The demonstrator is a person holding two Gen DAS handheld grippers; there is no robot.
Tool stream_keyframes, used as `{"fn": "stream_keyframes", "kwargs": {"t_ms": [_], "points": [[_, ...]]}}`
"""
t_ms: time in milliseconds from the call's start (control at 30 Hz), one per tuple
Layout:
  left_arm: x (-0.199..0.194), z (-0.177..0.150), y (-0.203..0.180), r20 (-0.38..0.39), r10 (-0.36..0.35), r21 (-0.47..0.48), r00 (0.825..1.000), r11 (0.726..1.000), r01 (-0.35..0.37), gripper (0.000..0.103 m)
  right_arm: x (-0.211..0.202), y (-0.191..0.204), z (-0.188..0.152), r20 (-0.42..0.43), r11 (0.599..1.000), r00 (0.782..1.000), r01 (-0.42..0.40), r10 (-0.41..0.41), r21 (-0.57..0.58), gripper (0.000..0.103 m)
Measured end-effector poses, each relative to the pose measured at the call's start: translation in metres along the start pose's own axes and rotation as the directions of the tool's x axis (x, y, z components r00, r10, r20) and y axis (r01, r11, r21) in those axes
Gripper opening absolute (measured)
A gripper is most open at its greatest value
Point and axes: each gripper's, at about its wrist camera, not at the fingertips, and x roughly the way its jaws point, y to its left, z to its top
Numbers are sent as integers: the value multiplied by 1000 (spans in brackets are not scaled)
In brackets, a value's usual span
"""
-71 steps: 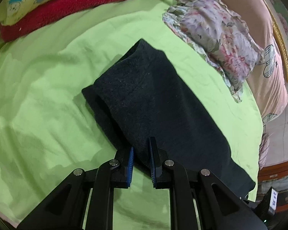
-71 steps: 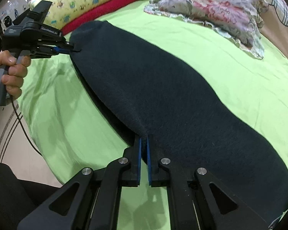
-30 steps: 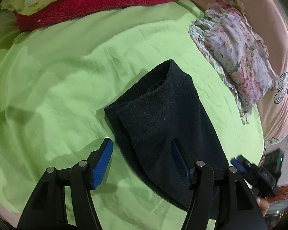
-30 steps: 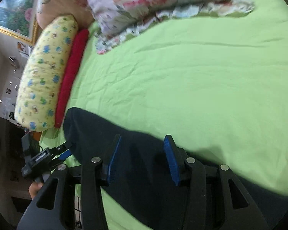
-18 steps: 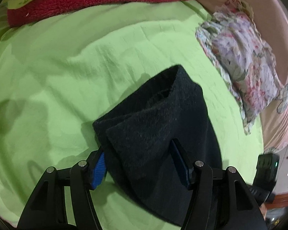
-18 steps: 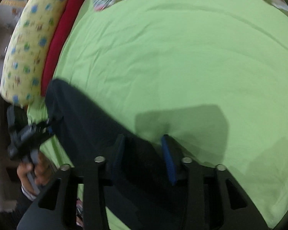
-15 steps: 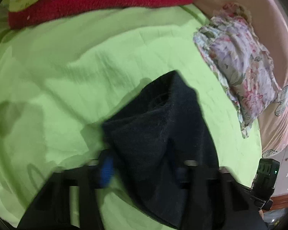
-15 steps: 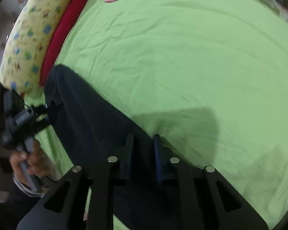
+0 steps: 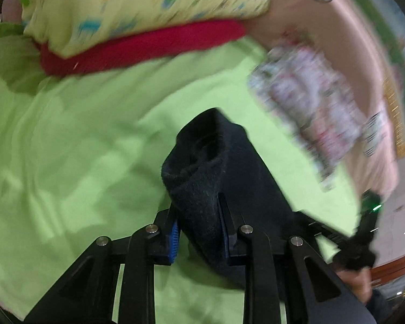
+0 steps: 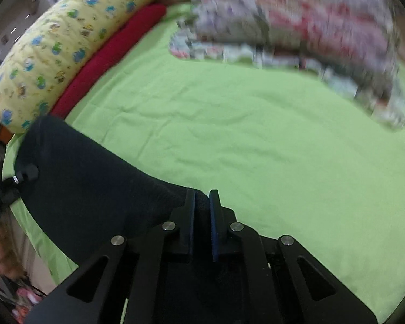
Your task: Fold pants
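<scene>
Left tool (image 9: pixel 199 224) clamps thick pants (image 9: pixel 224 183) bundle — right tool (image 10: pixel 202 210) pinches pants edge — over green bed (image 10: pixel 256 135).

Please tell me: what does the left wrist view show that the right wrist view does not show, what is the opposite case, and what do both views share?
Only the left wrist view shows the open rolled end of the dark pants, the left gripper clamped on that thick end, and a gold picture frame at the right edge.

Only the right wrist view shows the right gripper closed on the cloth, and the long flat stretch of the pants running toward the left.

Both show the green sheet, the yellow patterned pillow, the red blanket and the floral pillow.
</scene>
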Motion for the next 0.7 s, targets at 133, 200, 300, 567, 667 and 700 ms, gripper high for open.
{"fn": "stream_keyframes", "kwargs": {"t_ms": [133, 200, 300, 567, 667, 700], "points": [[-9, 3, 5, 23, 43, 0, 999, 999, -43, 37, -6, -16, -7, 21, 996, 1000, 20, -22, 93, 21], [-22, 3, -1, 75, 62, 19, 995, 998, -64, 40, -25, -24, -12, 66, 992, 998, -4, -5, 128, 24], [-36, 2, -15, 111, 73, 66, 991, 995, -81, 51, -60, -43, -28, 135, 979, 991, -45, 19, 197, 36], [-35, -20, -101, 120, 13, 295, 993, 954, -48, 60, -125, -70, -108, 257, 951, 966, -62, -19, 304, 37], [-19, -31, -136, 63, -25, 374, 998, 928, 0, 60, -139, -77, -134, 269, 942, 961, -27, -68, 336, 37], [-15, -34, -145, 46, -42, 395, 998, 919, 20, 60, -144, -80, -144, 270, 935, 959, -22, -80, 354, 37]]}}
